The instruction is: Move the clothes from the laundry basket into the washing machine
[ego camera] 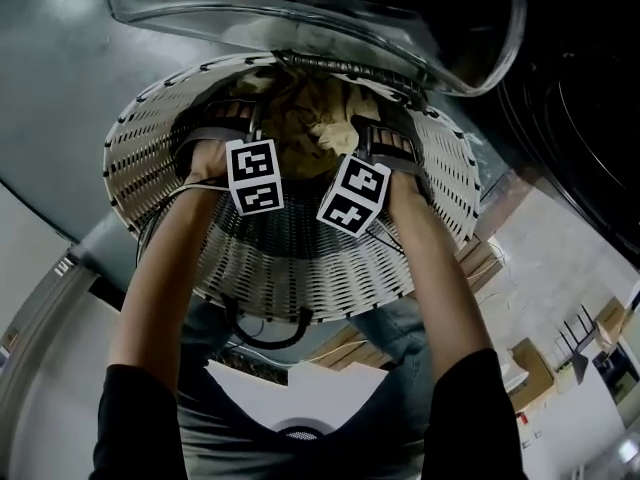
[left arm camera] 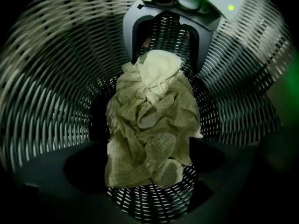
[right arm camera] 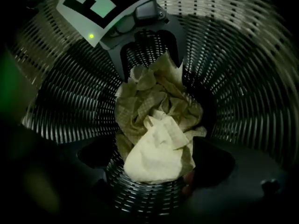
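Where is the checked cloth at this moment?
The checked cloth lies crumpled on the floor of the wicker laundry basket, between the open left tool and right tool. In the head view it shows top centre, under the glass door.

Wears black short sleeves (ego camera: 140,418), lower frame. Bears white cubes (ego camera: 253,176) with black square markers on dark grey left gripper (ego camera: 222,126) and right gripper (ego camera: 385,140), each with green light (left arm camera: 230,7).
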{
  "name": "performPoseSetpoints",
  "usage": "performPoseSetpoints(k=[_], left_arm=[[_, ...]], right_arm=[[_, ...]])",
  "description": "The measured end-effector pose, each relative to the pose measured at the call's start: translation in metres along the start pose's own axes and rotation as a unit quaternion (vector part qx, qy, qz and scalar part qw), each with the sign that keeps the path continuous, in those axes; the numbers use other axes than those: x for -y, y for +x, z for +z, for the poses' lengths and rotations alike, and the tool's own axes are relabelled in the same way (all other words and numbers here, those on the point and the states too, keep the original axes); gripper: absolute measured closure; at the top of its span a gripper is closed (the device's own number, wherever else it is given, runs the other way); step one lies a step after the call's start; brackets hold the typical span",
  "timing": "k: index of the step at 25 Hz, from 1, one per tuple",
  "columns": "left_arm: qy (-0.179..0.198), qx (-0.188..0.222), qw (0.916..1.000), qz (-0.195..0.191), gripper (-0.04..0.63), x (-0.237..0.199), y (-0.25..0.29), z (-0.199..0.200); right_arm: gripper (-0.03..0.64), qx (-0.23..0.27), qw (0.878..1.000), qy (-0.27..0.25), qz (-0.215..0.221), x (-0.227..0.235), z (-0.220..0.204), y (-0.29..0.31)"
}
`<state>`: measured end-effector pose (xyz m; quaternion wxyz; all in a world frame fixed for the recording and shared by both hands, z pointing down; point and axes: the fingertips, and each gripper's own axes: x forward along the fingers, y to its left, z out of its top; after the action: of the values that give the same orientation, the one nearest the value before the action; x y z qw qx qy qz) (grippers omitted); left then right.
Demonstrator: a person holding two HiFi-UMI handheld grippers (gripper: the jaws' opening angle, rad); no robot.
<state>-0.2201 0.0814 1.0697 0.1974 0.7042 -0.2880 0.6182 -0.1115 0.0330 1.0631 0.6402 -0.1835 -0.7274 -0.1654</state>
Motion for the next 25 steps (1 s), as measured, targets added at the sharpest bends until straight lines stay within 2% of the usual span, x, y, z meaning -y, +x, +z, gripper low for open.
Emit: performPoseSetpoints(k=[3, 8, 13, 16, 19, 22, 24, 25], left_arm=[[-0.003, -0.017, 0.9998, 0.004, 0.052, -0.002, 0.016, -0.009], [0.005, -0.031, 0.9995, 0.007, 0.049, -0.006, 0.039, -0.014], [-0.042, -0.045, 0.9981, 0.000, 0.052, -0.008, 0.062, -0.024], [-0.069, -0.056, 0.9959, -0.018, 0.065, -0.002, 0.071, -0.030], [-0.074, -0.068, 0.9946, -0.027, 0.150, 0.001, 0.078, -0.033], [-0.049, -0.070, 0.9961, -0.022, 0.285, 0.006, 0.079, -0.031], [-0.043, -0.062, 0.9970, -0.018, 0.362, 0.006, 0.075, -0.029], [-0.043, -0.058, 0.9973, -0.017, 0.395, 0.006, 0.071, -0.027]], right_arm=[[0.081, -0.015, 1.000, 0.017, 0.001, 0.002, -0.006, 0.019], [0.080, -0.005, 0.999, 0.042, -0.005, 0.012, 0.002, 0.042], [0.087, 0.007, 0.997, 0.076, -0.002, 0.013, 0.005, 0.066], [0.099, 0.011, 0.997, 0.076, -0.007, 0.015, 0.006, 0.075], [0.133, 0.018, 0.995, 0.093, -0.012, 0.019, 0.008, 0.085], [0.179, 0.025, 0.993, 0.119, -0.005, 0.020, 0.008, 0.089], [0.247, 0.026, 0.992, 0.126, -0.004, 0.021, 0.007, 0.085], [0.303, 0.026, 0.992, 0.126, -0.008, 0.022, 0.007, 0.081]])
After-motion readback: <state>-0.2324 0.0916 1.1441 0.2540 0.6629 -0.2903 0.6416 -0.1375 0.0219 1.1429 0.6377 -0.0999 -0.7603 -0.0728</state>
